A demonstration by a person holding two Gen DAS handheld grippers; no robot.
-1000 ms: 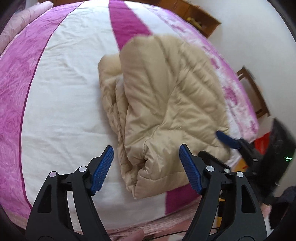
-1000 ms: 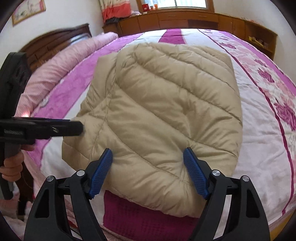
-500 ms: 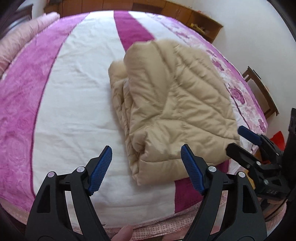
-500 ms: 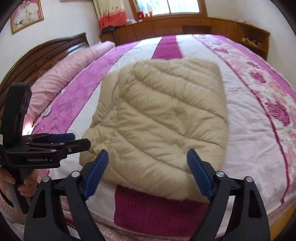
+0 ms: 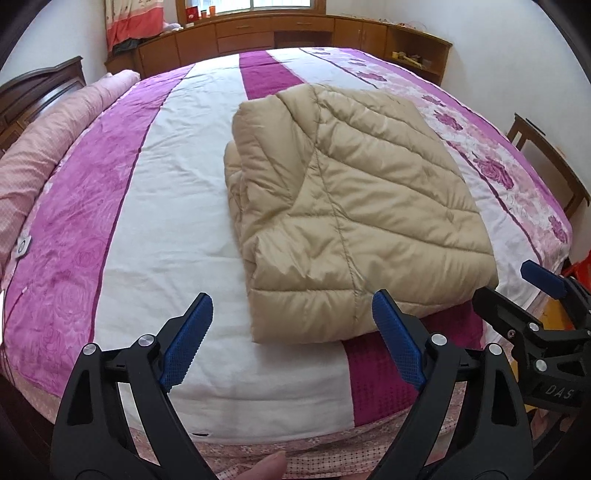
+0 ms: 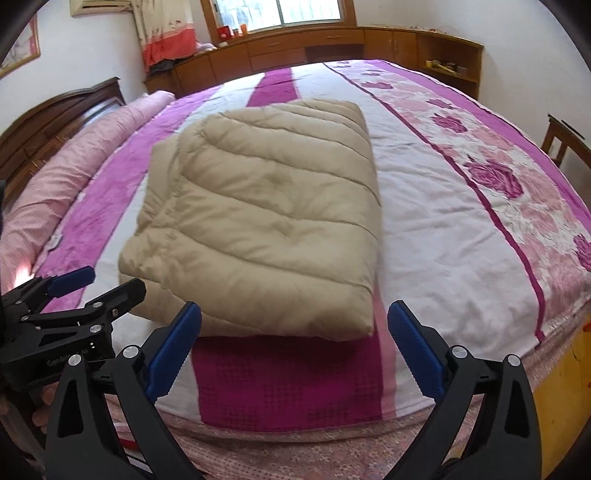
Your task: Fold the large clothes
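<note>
Wide bed with purple-striped cover, wooden cabinets behind, pink rolled quilt along headboard side, folded beige jacket near foot edge, left gripper and right gripper just before it, jaws opening, nothing between them

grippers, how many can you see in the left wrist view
2. The left gripper fills the bottom foreground, fingers spread over the bedspread beside the folded beige down jacket. The right gripper pokes in at the right edge.
</note>
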